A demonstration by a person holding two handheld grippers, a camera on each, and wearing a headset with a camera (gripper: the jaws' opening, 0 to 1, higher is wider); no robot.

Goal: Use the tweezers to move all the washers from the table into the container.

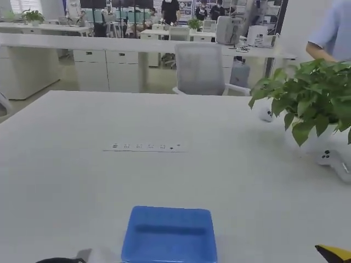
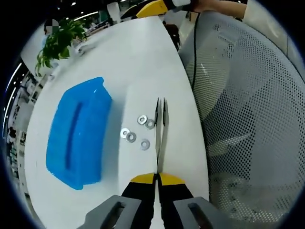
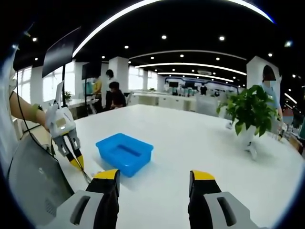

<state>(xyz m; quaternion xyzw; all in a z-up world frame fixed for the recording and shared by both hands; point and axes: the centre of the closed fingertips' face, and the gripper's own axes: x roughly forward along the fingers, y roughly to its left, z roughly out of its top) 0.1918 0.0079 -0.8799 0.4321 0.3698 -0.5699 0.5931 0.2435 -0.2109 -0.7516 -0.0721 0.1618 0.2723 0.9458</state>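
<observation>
- A wide open-plan office lies under long ceiling light strips, with rows of white desks (image 1: pixel 109 45) at the back and a broad white table (image 1: pixel 82 181) in the foreground.
- At the far left, a grey mesh chair (image 2: pixel 248 119) stands right against the near edge of the table.
- The left gripper (image 2: pixel 156 179) is clamped on the handle end of a pair of tweezers (image 2: pixel 160 138), with its yellow pads pressed together around them.
- From the right gripper view, that gripper hangs over the table's near left corner in a person's hand, the tweezers slanting down towards the tabletop.
- The two tweezer tips sit close together; I cannot tell whether they touch the table.
- Five small metal washers (image 2: pixel 138 131) lie loose on the table just beside the tweezers, between them and the container, none of them gripped.
- The blue container (image 1: pixel 169 235), a shallow rectangular tray, sits on the table near the front edge, close to the washers but apart from them; I see nothing inside it.
- The right gripper (image 3: pixel 156 176) hovers to the right of the container with its black, yellow-tipped jaws spread wide and nothing between them.
- Further right, a leafy green plant (image 1: pixel 315 98) in a white pot stands on the table, well apart from the container.
</observation>
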